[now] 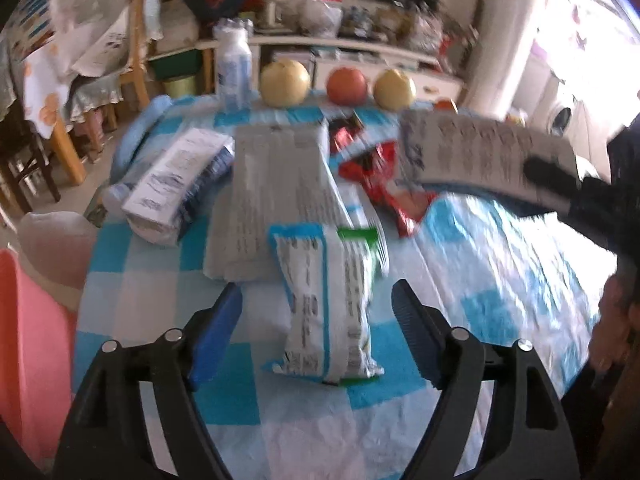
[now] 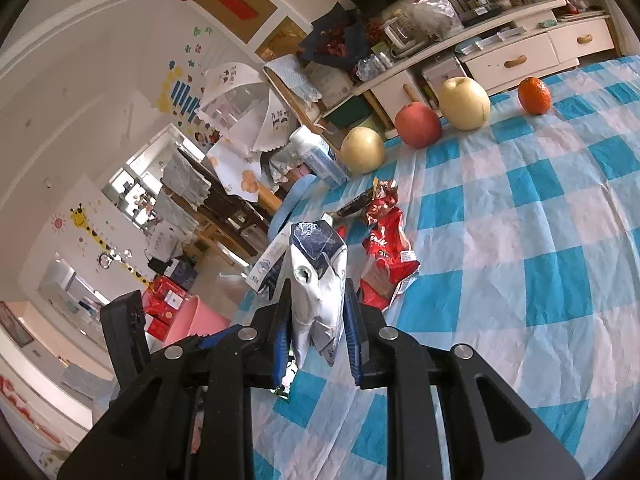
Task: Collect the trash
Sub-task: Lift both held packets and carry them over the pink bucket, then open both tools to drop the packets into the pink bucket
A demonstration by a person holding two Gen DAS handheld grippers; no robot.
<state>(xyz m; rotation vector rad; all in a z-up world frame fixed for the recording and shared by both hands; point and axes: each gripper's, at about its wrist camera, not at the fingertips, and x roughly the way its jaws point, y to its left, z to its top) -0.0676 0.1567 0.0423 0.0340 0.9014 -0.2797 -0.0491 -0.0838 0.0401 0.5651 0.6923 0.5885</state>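
Observation:
My left gripper (image 1: 316, 304) is open just above the checked tablecloth (image 1: 160, 280), its jaws either side of a white, blue and green snack wrapper (image 1: 328, 304). Behind it lie a flattened grey carton (image 1: 276, 192), a crushed blue-white carton (image 1: 180, 184) and red wrappers (image 1: 384, 184). My right gripper (image 2: 316, 316) is shut on a flattened silver-blue carton (image 2: 316, 280), held up over the table; it also shows in the left wrist view (image 1: 480, 152). Red wrappers (image 2: 384, 256) lie on the cloth just beyond it.
Two pears (image 1: 285, 82) and an apple (image 1: 346, 86) stand along the far table edge beside a plastic bottle (image 1: 233, 64); an orange (image 2: 534, 95) stands further along. A pink bin (image 1: 32, 344) and a pale bin (image 1: 56, 248) stand left of the table. A chair (image 1: 132, 60) and cluttered cabinets stand behind.

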